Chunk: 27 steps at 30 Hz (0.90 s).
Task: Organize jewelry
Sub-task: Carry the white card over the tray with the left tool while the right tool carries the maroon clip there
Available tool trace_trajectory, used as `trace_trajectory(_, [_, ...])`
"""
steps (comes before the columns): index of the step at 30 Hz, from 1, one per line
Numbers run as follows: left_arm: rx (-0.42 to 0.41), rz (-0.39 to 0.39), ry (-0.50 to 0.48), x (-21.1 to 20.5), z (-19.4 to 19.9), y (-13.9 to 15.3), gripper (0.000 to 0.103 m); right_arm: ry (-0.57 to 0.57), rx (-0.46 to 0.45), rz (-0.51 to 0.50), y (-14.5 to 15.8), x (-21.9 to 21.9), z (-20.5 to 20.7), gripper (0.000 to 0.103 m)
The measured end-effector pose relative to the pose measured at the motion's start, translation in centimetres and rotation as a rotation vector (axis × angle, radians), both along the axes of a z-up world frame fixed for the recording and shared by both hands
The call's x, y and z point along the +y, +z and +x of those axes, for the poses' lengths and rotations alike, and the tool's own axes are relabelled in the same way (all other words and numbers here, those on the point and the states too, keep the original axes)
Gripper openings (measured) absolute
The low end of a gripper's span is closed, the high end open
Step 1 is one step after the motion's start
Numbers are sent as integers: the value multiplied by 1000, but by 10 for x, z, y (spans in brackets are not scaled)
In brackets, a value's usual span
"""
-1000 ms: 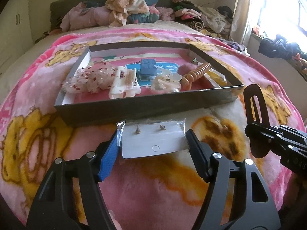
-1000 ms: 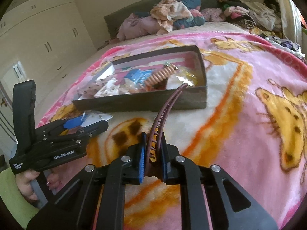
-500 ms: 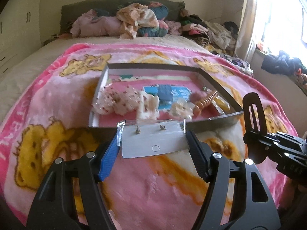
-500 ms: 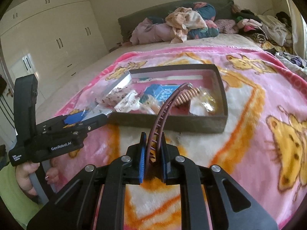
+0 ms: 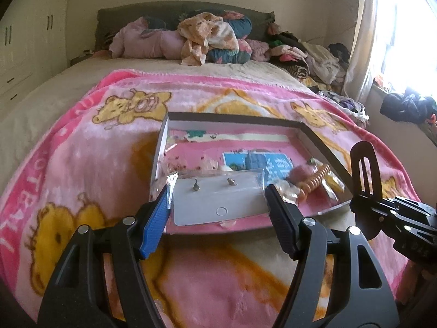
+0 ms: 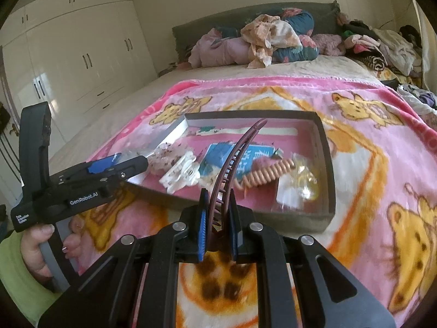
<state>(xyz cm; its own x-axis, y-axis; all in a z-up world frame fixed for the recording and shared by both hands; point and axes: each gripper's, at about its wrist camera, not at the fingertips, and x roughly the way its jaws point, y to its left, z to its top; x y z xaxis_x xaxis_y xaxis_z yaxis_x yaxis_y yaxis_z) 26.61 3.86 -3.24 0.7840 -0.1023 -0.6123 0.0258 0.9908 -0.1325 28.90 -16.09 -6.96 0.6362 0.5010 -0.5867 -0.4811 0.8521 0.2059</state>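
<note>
Two grippers hang low in the frames above a pink fleece blanket printed with yellow bears. The left gripper has its fingers spread wide, pressing the side edges of a flat grey earring card in a clear sleeve, two small studs pinned through it. The right gripper has its fingers closed nearly together on a curved maroon hair comb that rises toward mid-frame.

Beyond them on the bed sits a shallow dark tray. It holds a coiled orange hair tie and a blue packet; only the right view shows the white claw clip, the speckled scrunchie and the glossy yellow packet clearly. At the top lie heaped clothes.
</note>
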Motion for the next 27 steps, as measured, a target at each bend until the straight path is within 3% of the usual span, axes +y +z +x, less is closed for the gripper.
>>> trace_trajectory(27, [-4,17,-7,-4,58,6,59,-5,-6,-61,4,15,59,13])
